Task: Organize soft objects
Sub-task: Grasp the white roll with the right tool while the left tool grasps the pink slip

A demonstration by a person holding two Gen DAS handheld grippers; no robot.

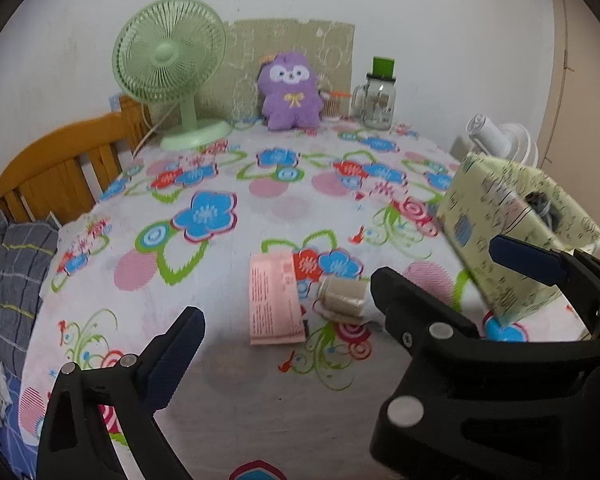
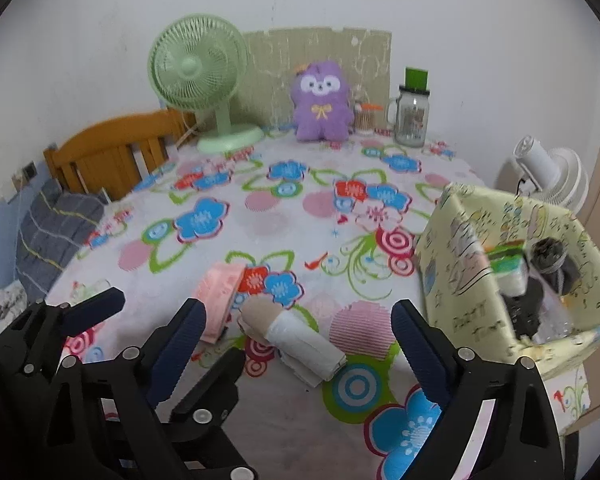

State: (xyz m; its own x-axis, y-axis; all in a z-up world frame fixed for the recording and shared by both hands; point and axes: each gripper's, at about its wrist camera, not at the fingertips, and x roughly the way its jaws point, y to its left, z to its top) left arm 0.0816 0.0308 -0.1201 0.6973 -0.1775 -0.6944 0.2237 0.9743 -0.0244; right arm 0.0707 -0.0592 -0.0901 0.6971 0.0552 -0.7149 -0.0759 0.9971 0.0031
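— Lying on the flowered table (image 2: 284, 432), a rolled beige-and-white cloth (image 2: 296, 340) sits just beside a flat pink packet (image 2: 220, 300).

— And the grippers?

— Both stand wide with nothing between their pads: the right hand-held gripper (image 2: 300, 344) frames the roll, the left hand-held gripper (image 1: 288, 312) hovers near it.

— The bin?

— The pale-yellow fabric box (image 2: 460, 280) stands at the table's right.
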